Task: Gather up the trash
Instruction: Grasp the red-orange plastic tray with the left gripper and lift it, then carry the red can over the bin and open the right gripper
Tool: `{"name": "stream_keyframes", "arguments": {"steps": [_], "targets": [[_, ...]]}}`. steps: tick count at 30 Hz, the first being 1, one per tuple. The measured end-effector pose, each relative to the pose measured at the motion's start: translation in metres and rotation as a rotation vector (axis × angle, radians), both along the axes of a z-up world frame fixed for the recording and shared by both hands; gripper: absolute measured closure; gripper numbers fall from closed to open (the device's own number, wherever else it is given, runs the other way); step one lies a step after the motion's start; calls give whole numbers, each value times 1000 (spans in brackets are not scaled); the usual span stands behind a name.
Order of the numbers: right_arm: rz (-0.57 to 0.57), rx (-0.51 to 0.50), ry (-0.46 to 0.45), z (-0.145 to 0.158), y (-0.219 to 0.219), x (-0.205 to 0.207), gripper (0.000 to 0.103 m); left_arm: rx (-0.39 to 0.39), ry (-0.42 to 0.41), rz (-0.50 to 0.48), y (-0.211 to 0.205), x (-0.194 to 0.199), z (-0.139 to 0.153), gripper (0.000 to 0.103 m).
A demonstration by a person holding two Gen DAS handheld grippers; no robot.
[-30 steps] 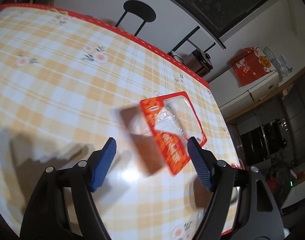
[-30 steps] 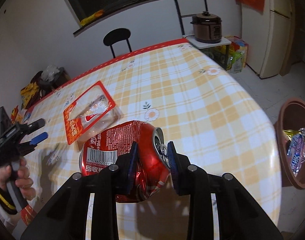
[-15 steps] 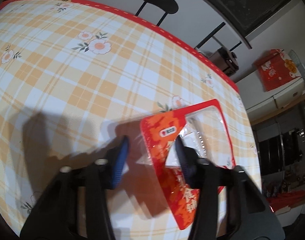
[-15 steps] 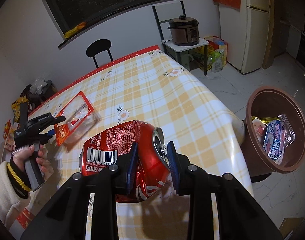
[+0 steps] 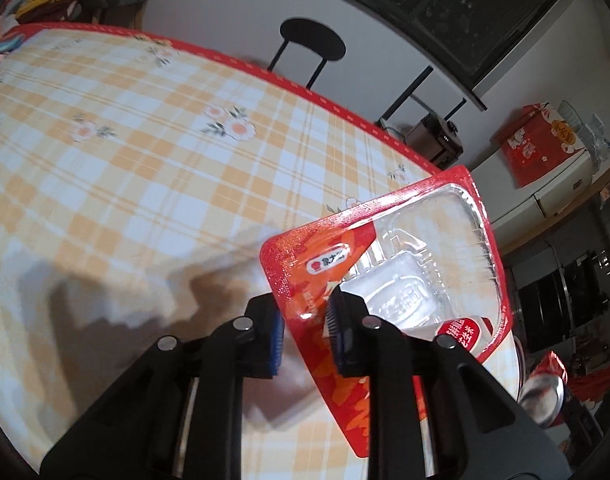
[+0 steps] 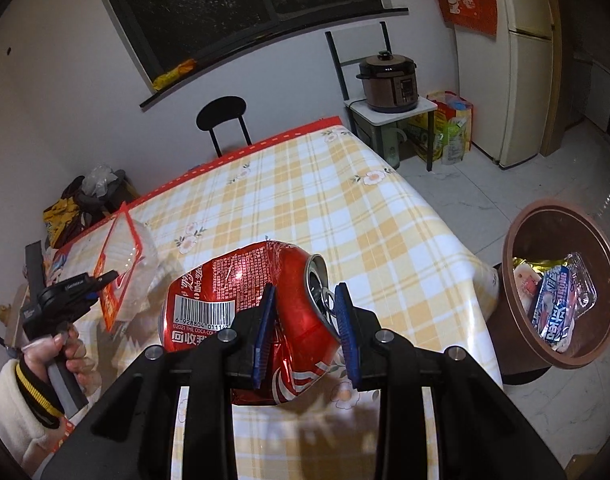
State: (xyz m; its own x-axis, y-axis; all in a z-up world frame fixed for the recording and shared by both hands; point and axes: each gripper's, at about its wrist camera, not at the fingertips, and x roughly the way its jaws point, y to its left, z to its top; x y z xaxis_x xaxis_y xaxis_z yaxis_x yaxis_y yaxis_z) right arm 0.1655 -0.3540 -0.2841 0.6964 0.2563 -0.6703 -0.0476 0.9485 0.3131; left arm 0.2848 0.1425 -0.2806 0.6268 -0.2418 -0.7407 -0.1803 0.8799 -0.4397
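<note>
My left gripper (image 5: 305,330) is shut on the edge of a red and clear plastic food tray (image 5: 417,264) and holds it lifted off the checked tablecloth (image 5: 145,168). The tray (image 6: 123,264) and left gripper (image 6: 93,280) also show at the left of the right wrist view. My right gripper (image 6: 305,332) is shut on a crushed red cola can (image 6: 233,292), held above the table's near right corner. A brown trash bin (image 6: 517,236) with wrappers inside stands on the floor to the right of the table.
A black chair (image 6: 221,114) stands at the table's far edge. A rice cooker (image 6: 389,82) sits on a small stand, with bags beside it and a fridge (image 6: 521,60) further right. Clutter lies on a low stand at the far left (image 6: 81,200).
My left gripper closed on the tray's edge and lifted it off the table. My right gripper kept the can and moved right, bringing the bin fully into view.
</note>
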Motion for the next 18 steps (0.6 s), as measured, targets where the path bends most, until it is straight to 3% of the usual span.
{"name": "stream_keyframes", "arguments": {"steps": [11,18], "targets": [[26,55,-37,15,-43,-5,73,29,-80,107,0,-85,55,81],[27,88,-65,24,-87,-11,73,33,-133,161,-23,-113,88,81]]}}
